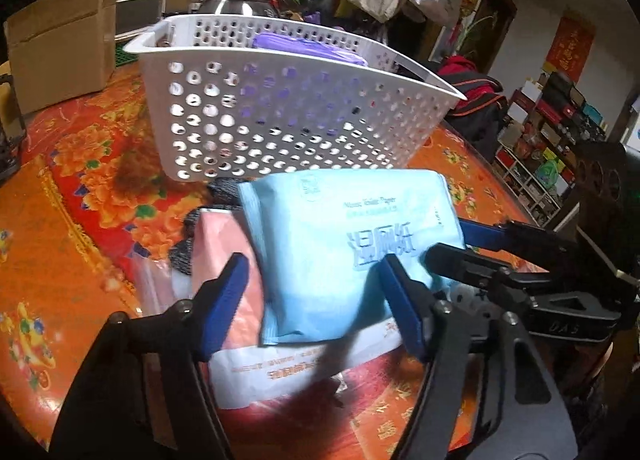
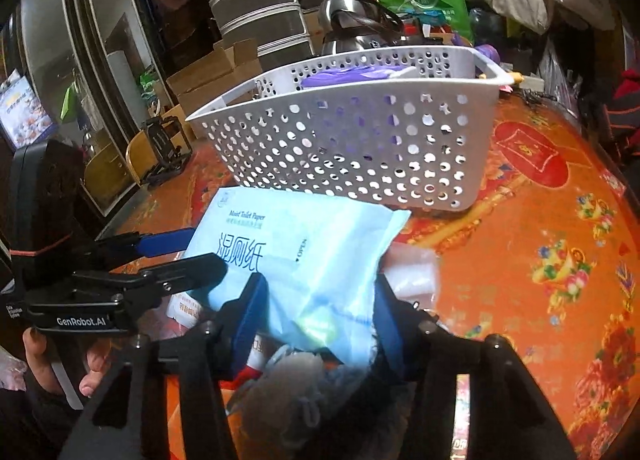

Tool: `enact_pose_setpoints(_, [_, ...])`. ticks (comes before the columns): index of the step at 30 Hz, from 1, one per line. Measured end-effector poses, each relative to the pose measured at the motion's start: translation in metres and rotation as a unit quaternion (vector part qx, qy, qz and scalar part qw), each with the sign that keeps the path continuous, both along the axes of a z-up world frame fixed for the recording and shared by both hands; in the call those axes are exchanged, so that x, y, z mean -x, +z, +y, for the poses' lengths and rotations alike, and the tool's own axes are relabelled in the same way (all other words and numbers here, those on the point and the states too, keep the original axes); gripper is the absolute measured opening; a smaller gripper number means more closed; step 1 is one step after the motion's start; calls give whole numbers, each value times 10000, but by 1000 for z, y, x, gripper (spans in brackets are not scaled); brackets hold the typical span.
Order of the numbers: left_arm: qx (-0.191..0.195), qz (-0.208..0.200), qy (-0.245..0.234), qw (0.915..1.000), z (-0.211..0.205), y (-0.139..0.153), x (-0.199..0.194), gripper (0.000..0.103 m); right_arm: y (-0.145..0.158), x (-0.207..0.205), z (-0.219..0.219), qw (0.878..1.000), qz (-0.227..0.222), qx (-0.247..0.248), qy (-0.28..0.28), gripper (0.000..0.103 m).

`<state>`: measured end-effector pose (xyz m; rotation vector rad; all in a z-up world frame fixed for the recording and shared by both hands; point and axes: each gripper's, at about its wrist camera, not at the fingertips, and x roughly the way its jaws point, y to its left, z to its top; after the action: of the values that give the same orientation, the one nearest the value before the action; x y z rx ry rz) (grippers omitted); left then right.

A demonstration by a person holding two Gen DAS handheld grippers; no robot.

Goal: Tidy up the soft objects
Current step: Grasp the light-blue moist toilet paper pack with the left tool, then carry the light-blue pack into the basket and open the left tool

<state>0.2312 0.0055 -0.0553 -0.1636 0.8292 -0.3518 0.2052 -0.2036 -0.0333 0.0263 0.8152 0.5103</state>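
Gripping the blue wet-wipe pack (image 1: 344, 248), both hand-held grippers, left (image 1: 316, 300) and right (image 2: 320, 320), clamp its ends. Lift evenly, level, clearing the white basket (image 1: 288, 120) rim.

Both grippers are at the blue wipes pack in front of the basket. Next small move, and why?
Probably close both fully, then lift. The blue wipes pack lies between the left gripper fingers and the right gripper fingers, atop a pink pack, short of the white basket. Firm pad contact isn't clear.
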Motion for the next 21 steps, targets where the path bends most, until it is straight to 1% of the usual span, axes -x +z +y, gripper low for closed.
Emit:
enact_pose_setpoints(2, [15, 11, -106, 9999, -5, -1, 0, 62, 0, 2, 3, 10000, -45, 82, 9, 50])
enact_pose_setpoints(5, [-119, -48, -134, 9998, -13, 0, 3, 62, -1, 4, 4, 9998, -91, 146, 23, 47])
enact_pose_setpoints(6, [-127, -45, -138, 9998, -14, 0, 3, 62, -1, 5, 6, 9998, -112, 182, 38, 46])
enact_pose_setpoints(7, [-127, -44, -137, 9998, -15, 0, 3, 62, 0, 5, 7, 9997, -131, 189, 50, 42])
enact_pose_setpoints(10, [-165, -70, -129, 9998, -17, -1, 4, 54, 1, 8, 11, 9991, -216, 346, 65, 40])
enact_pose_setpoints(14, [-201, -138, -153, 9996, -21, 1, 7, 45, 0, 8, 12, 9990, -219, 372, 76, 38])
enact_pose_setpoints(18, [-235, -192, -101, 9995, -21, 3, 10, 39, 0, 9, 12, 9989, -232, 394, 70, 36])
enact_pose_setpoints(21, [-270, -260, -103, 9992, -22, 5, 14, 39, 1, 12, 14, 9985, -290, 455, 40, 35])
